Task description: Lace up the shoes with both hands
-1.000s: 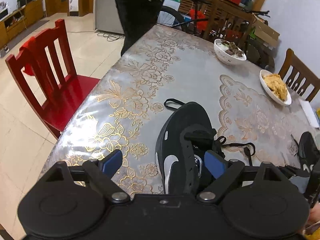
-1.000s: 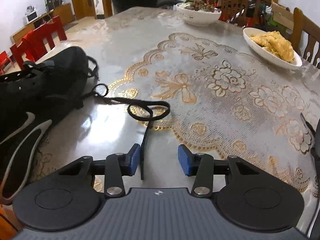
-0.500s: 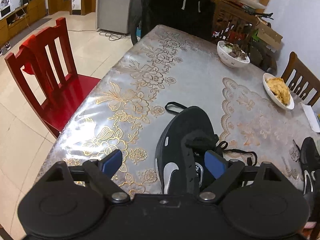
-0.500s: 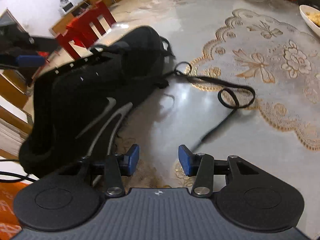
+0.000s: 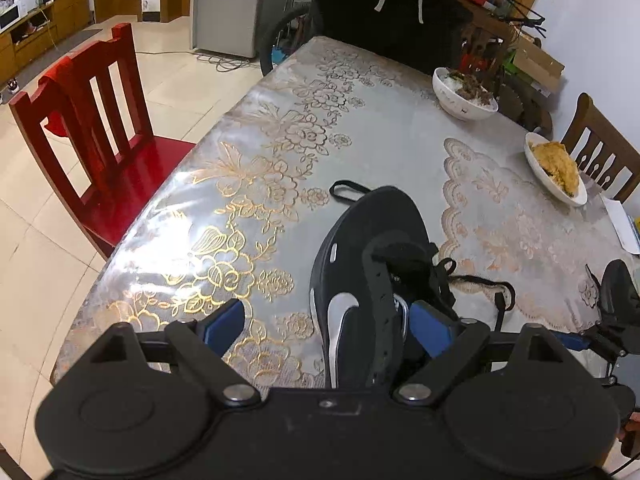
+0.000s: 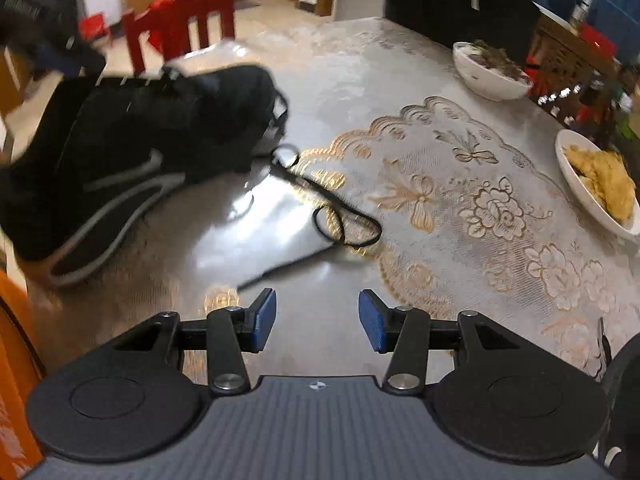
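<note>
The black shoe [image 5: 360,264] is lying on the table [image 5: 400,152], its long axis running away from the left gripper [image 5: 326,326], toe pointing to the far end. That gripper's jaws are standing wide apart, straddling the heel. The right gripper [image 6: 317,318] is hanging apart too, gripping nothing, with the lace [image 6: 340,220] now trailing ahead of it rather than between its pads; its view has swung back right since half a second ago.
</note>
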A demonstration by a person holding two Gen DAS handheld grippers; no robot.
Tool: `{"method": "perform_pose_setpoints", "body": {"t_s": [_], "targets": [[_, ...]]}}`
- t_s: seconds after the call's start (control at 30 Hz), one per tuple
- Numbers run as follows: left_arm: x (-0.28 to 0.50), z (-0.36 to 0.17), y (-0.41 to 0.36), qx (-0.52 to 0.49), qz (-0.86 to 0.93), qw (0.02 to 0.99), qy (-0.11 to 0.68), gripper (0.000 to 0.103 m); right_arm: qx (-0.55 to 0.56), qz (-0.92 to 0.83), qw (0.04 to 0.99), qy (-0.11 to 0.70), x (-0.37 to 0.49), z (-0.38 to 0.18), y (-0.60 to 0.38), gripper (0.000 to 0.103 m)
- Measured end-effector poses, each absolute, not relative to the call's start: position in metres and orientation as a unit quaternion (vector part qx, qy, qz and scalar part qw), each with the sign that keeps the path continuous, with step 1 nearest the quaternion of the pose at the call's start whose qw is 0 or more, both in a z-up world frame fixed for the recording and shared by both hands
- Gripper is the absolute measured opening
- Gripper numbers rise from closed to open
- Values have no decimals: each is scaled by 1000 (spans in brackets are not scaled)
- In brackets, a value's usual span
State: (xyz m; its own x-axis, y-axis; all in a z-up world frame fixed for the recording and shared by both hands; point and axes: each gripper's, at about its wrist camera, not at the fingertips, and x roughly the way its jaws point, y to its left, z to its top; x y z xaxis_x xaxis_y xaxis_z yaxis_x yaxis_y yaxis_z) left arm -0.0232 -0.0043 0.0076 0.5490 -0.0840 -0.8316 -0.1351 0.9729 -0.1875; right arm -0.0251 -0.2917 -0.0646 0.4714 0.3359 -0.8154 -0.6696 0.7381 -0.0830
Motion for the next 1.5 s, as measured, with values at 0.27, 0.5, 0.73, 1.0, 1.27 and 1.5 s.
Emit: {"method": "perform_pose_setpoints", "body": {"t_s": [0.27, 0.5, 0.73, 1.0, 1.27, 1.5], "targets": [[-34, 16, -6, -114, 27, 882, 456, 88, -234, 347, 809, 413, -33, -80, -263, 48], [-46, 15, -6, -111, 30, 880, 461, 88, -283, 420, 795, 334, -32, -55, -258, 46], [-53, 18, -11, -106, 32, 883, 456, 88, -531, 525, 624, 228, -29, -63, -264, 40], [-56, 16, -11, -118, 46, 879, 459, 88, -586, 585, 514, 224, 6, -73, -234, 39], [-56, 19, -16, -119, 33, 879, 460, 88, -489, 604, 554, 299, 36, -61, -231, 2], [-39, 20, -26, -88, 4, 885, 457, 88, -184, 549, 708, 405, 76, -16, -259, 2]]}}
